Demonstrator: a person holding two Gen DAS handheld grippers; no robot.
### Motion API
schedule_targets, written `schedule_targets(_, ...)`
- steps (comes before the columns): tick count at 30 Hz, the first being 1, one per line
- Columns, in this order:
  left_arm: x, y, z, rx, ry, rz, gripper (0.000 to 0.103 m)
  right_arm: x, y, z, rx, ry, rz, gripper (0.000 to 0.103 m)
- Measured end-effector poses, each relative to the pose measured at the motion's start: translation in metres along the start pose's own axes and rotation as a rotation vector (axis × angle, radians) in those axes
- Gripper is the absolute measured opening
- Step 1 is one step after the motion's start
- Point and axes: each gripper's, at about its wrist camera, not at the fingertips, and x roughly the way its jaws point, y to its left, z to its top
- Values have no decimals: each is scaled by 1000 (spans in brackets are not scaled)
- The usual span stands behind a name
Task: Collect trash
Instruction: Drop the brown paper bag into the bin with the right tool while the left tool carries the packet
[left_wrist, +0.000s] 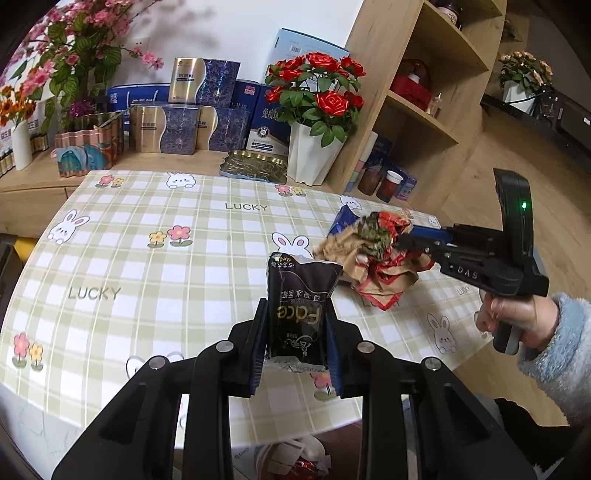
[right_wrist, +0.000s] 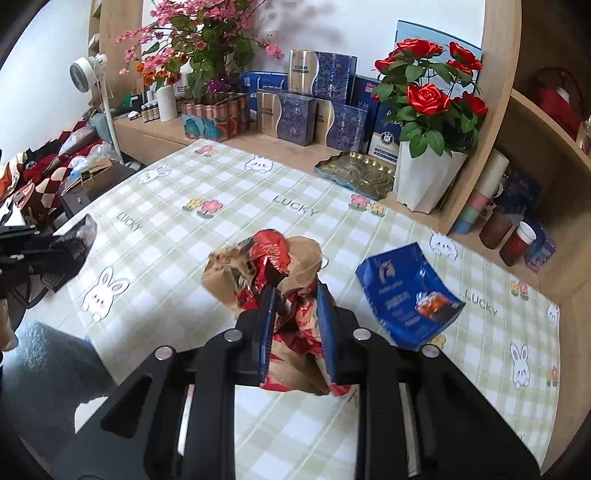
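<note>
Over checked tablecloth (left_wrist: 147, 266) | left hand-held gripper (left_wrist: 295, 314) clamped on black tissue pack (left_wrist: 299, 295) | right hand-held gripper (right_wrist: 295, 295) clamped on crumpled paper wad (right_wrist: 258, 273)

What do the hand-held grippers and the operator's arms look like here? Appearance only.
Both are matte black plastic with blue finger pads and silver pivot bolts. The right hand-held gripper has a pistol handle, embossed "DAS" lettering and a lit green LED on its upright rear block. The left hand-held gripper looks the same. The operator's sleeve is fuzzy light blue-grey fleece.

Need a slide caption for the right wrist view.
Right claw grips crumpled brown-and-red paper; blue packet remains on tablecloth.
</note>
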Motion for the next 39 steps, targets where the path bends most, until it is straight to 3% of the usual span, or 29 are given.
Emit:
schedule_targets(11,-33,3,-32,-39,-7,-2,27,-41,19,-36,70,-35,68,25)
schedule_targets(20,-56,2,-62,-52,1,-4,28,-89,52,-84,60,-24,135,25)
schedule_targets(29,-65,-4,-96,-65,34,-17,28,-101,82,-149,79,88,212,25)
schedule_targets(39,-58,-13,-120,-57,82,-28,27,-59,106,-192,115,269,290,28)
